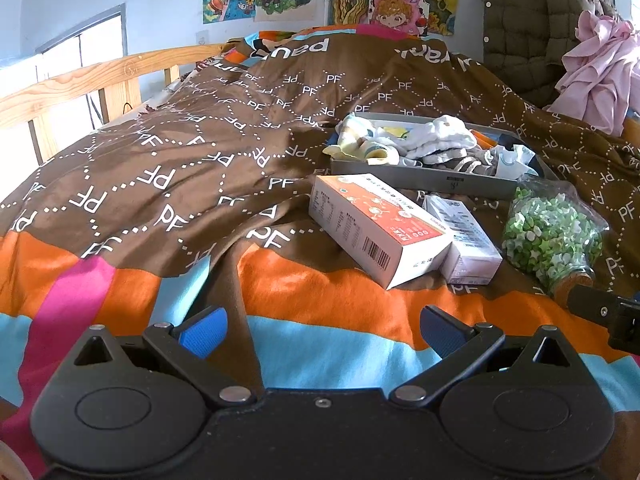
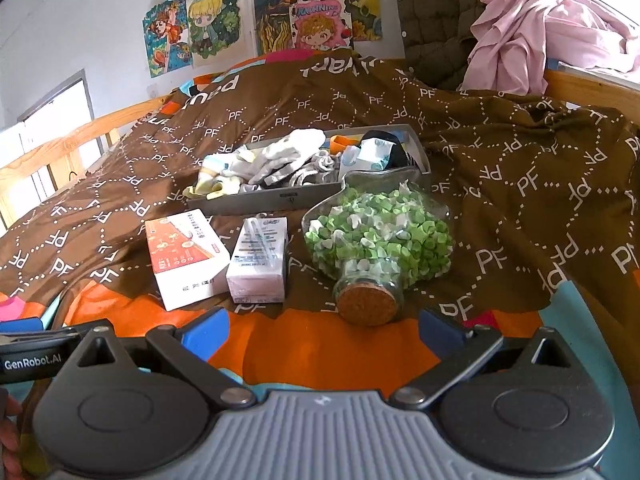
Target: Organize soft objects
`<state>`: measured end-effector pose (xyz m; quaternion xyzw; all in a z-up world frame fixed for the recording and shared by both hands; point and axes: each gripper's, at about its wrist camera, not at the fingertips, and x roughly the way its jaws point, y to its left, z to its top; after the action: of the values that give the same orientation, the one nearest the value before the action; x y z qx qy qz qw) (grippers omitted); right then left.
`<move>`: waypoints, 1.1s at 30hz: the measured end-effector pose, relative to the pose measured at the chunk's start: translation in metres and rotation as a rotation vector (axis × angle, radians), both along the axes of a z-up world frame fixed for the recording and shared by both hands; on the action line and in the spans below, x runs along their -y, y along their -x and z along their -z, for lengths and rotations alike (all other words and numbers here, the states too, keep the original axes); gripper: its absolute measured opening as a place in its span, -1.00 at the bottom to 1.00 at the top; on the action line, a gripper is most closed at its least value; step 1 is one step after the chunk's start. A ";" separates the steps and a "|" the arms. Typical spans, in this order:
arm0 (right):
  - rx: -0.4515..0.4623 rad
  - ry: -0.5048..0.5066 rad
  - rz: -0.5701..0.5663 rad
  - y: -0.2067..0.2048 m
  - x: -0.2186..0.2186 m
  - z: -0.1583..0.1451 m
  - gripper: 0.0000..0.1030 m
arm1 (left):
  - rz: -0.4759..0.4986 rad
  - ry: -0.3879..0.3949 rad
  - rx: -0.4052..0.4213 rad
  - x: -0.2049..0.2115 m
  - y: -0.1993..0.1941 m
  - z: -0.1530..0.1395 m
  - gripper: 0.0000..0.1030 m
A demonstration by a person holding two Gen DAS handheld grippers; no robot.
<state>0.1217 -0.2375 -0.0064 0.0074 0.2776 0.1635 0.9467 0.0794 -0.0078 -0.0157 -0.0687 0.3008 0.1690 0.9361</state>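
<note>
Your left gripper point(image 1: 320, 334) and right gripper point(image 2: 324, 330) both stand wide open, holding nothing. The socks point(image 2: 276, 162) lie heaped in the grey tray point(image 2: 280, 198) at twelve o'clock, beyond the boxes and just behind the glass jar point(image 2: 376, 240). Judged light, limp and compressible; pinch a bunched fold mid-body, not a loose cuff. Avoid the jar: fragile, likely to roll.
</note>
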 end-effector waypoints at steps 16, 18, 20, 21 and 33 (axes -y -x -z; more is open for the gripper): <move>-0.007 0.007 -0.002 0.000 -0.001 0.000 1.00 | 0.004 0.002 -0.005 0.001 0.001 0.000 0.98; -0.007 0.007 -0.002 -0.001 -0.001 0.000 1.00 | 0.004 0.001 -0.005 0.001 0.000 0.000 0.98; -0.008 0.007 -0.002 -0.001 -0.001 0.000 1.00 | 0.005 0.001 -0.005 0.001 0.001 0.000 0.98; -0.008 0.007 -0.002 -0.001 -0.001 0.000 1.00 | 0.004 0.001 -0.005 0.001 0.000 0.000 0.98; -0.013 0.014 -0.003 -0.001 -0.001 0.003 0.99 | 0.004 0.002 -0.006 0.001 0.001 0.000 0.98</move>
<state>0.1223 -0.2364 -0.0089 0.0015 0.2848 0.1629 0.9447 0.0788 -0.0087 -0.0156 -0.0684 0.3037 0.1670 0.9355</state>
